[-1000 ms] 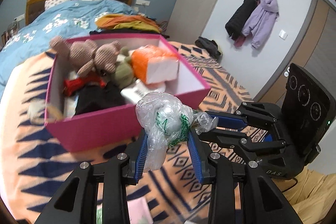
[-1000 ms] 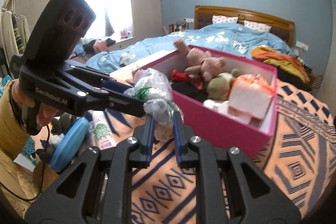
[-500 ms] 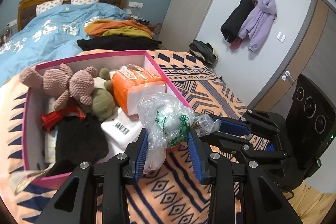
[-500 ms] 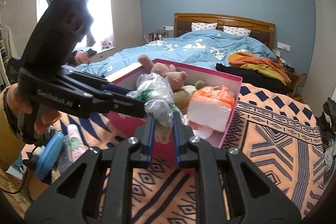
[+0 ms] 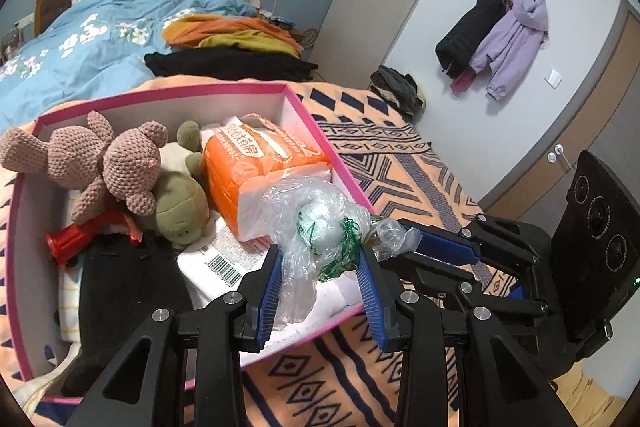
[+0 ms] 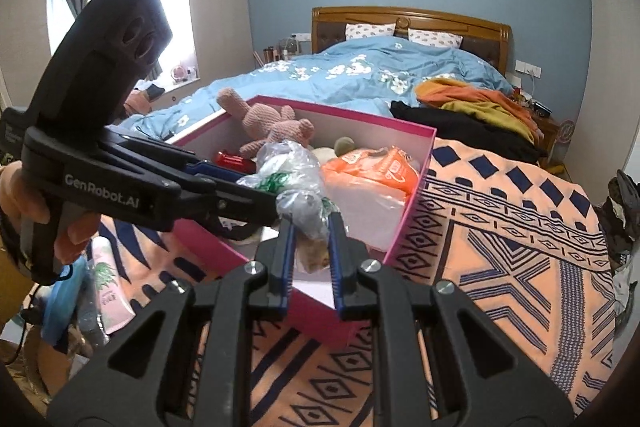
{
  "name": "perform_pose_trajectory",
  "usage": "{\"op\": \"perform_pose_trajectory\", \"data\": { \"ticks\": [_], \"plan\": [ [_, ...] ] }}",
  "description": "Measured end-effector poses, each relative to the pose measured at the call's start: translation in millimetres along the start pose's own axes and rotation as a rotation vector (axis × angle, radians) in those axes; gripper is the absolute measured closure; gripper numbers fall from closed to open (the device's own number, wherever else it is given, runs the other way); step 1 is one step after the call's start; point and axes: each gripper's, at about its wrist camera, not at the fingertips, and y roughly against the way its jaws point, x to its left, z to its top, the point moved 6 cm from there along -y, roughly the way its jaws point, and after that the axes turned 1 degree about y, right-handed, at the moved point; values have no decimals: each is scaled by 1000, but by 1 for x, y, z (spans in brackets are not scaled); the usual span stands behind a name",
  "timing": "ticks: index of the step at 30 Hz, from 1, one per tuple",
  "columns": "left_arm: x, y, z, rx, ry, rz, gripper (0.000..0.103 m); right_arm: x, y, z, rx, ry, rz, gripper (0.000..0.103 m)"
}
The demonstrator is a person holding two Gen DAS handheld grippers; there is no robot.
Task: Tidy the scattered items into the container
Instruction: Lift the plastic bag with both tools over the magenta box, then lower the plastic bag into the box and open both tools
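A crumpled clear plastic bag point(image 5: 320, 227) with green print is held by both grippers above the near corner of the pink box point(image 5: 320, 135). My left gripper point(image 5: 320, 271) is shut on the bag's bulk. My right gripper point(image 6: 311, 231) is shut on the bag's other end point(image 6: 296, 183). The box point(image 6: 416, 163) holds a knitted pink bear point(image 5: 112, 159), a green plush point(image 5: 180, 199), an orange tissue pack point(image 5: 256, 163), a red item point(image 5: 80, 235) and black cloth point(image 5: 124, 291).
The box sits on an orange patterned blanket point(image 6: 500, 227). A bed with a blue duvet point(image 6: 360, 75) and piled clothes point(image 5: 232, 39) lies behind. A tube point(image 6: 108, 283) and a blue disc point(image 6: 56, 311) lie left of the box. Coats point(image 5: 500, 27) hang on the wall.
Both grippers have carried the bag forward and higher, from in front of the box to above its near corner. The box interior now shows more from above.
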Motion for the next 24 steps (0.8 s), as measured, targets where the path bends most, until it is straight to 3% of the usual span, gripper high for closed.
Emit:
{"op": "perform_pose_trajectory", "data": {
  "ticks": [24],
  "plan": [
    [24, -46, -6, 98, 59, 30, 67, -16, -22, -20, 91, -13, -76, 86]
  ]
}}
